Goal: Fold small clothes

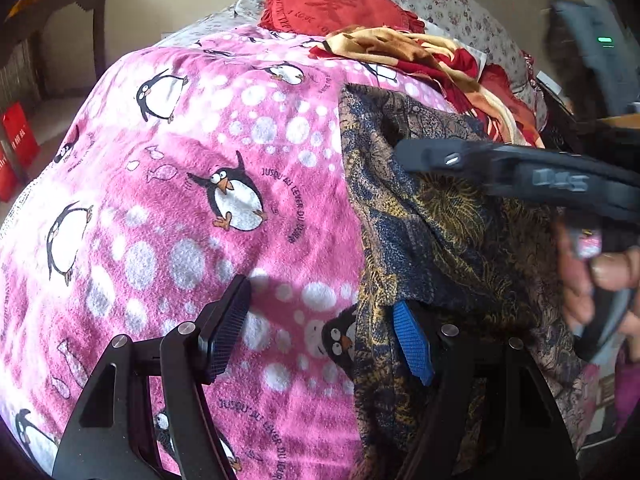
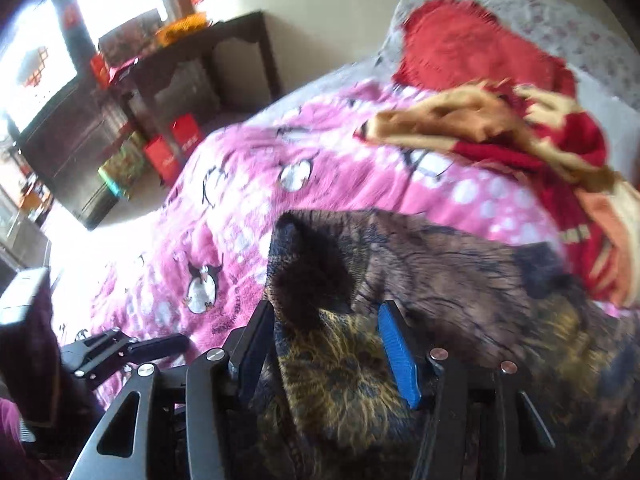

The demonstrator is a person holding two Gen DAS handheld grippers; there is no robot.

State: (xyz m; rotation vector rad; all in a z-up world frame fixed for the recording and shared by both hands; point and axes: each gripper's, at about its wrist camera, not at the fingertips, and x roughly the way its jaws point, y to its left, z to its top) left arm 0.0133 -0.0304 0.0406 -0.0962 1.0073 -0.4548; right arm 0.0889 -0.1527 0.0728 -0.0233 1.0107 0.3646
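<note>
A dark patterned garment (image 1: 440, 240) lies crumpled on the right part of the bed, on a pink penguin blanket (image 1: 180, 208). The left tongs (image 1: 324, 332) stand apart over the garment's left edge: the blue pad (image 1: 412, 342) rests against the cloth, the other finger over bare blanket. The right tongs (image 2: 326, 348) are also apart, with a raised fold of the garment (image 2: 328, 360) between the fingers, not pinched. A red-and-tan cloth (image 2: 520, 132) and a red cushion (image 1: 332, 0) lie toward the bed's far end.
</note>
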